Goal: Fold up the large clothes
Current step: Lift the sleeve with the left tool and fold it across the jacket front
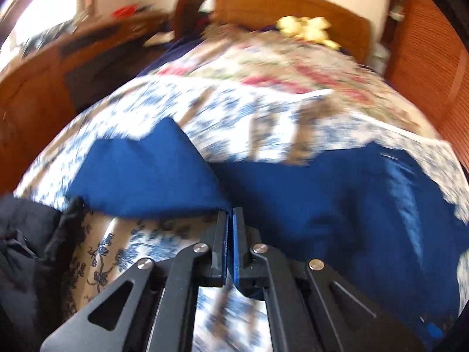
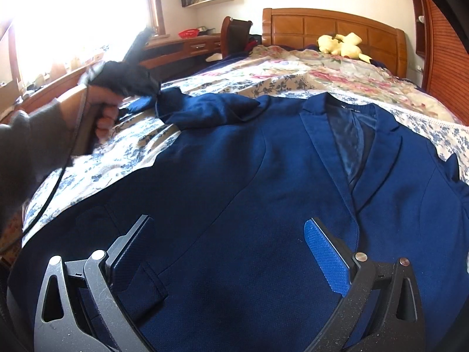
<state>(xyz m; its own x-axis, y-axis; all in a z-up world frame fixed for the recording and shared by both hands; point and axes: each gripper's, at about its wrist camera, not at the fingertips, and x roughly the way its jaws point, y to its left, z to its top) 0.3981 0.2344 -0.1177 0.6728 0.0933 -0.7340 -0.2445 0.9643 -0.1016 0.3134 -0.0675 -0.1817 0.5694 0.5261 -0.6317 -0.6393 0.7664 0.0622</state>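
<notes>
A navy blue jacket (image 2: 249,176) lies face up on the bed, collar toward the headboard. Its left sleeve (image 2: 205,111) is pulled up and out to the left. My left gripper (image 2: 137,85), held by a hand in a grey sleeve, is shut on that sleeve's end. In the left wrist view the sleeve (image 1: 146,176) runs into the closed tips of the left gripper (image 1: 230,211), with the jacket body (image 1: 351,199) to the right. My right gripper (image 2: 228,221) hangs open over the jacket's lower front, near a pocket flap, with nothing gripped.
A floral bedspread (image 2: 293,70) covers the bed. A yellow plush toy (image 2: 343,45) sits by the wooden headboard (image 2: 322,26). A curved wooden desk (image 2: 181,47) and chair (image 2: 236,35) stand at the left, a slatted wardrobe (image 2: 445,58) at the right. Dark clothing (image 1: 23,249) lies at the bed's near left.
</notes>
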